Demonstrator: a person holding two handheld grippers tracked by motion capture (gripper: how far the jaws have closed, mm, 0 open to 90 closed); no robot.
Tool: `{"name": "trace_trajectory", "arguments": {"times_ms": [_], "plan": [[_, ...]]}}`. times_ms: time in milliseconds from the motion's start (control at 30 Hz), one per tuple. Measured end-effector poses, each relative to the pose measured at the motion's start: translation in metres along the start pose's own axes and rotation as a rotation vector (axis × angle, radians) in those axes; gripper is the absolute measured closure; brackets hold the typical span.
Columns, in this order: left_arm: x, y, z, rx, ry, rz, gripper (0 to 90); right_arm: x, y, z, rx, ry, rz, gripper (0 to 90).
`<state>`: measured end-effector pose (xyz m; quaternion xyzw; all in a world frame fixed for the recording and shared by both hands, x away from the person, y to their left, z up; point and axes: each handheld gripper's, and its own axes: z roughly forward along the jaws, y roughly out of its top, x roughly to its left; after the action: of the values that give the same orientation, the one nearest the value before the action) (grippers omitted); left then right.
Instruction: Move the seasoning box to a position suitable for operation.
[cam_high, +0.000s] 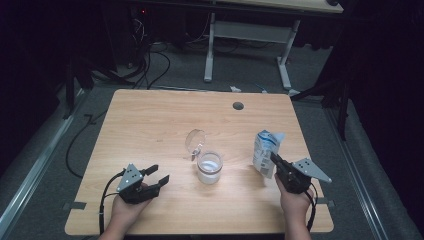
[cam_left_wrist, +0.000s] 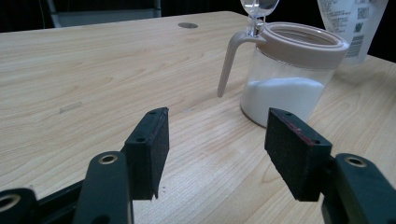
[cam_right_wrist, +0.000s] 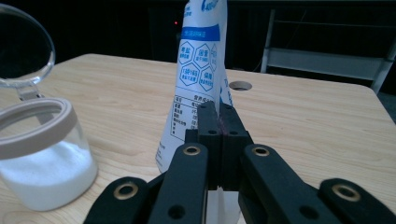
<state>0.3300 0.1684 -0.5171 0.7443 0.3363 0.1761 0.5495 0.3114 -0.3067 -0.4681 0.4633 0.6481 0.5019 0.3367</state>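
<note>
A clear jar (cam_high: 209, 167) with a beige rim stands mid-table, part full of white powder, its round clear lid (cam_high: 195, 139) flipped up behind it. In the left gripper view the jar (cam_left_wrist: 289, 74) stands ahead and to the right. My left gripper (cam_high: 156, 176) rests open near the front left, nothing between its jaws (cam_left_wrist: 217, 149). A white and blue bag (cam_high: 265, 151) stands upright right of the jar. My right gripper (cam_high: 274, 159) is shut on the bag's lower edge (cam_right_wrist: 198, 84), its jaws pressed together around the thin film (cam_right_wrist: 219, 123).
The wooden table (cam_high: 150, 125) has a round cable hole (cam_high: 238, 106) at the back. A bit of tape (cam_high: 74, 205) sits at the front left edge. Behind the table are a white desk frame (cam_high: 247, 35) and cables on the floor.
</note>
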Motion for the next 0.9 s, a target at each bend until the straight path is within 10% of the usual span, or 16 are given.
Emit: {"name": "trace_trajectory", "arguments": {"times_ms": [900], "plan": [[0.001,-0.002,-0.006,-0.009,-0.001,-0.006,40.5,-0.025,-0.031,-0.002,-0.015,-0.042,0.061,88.1]]}}
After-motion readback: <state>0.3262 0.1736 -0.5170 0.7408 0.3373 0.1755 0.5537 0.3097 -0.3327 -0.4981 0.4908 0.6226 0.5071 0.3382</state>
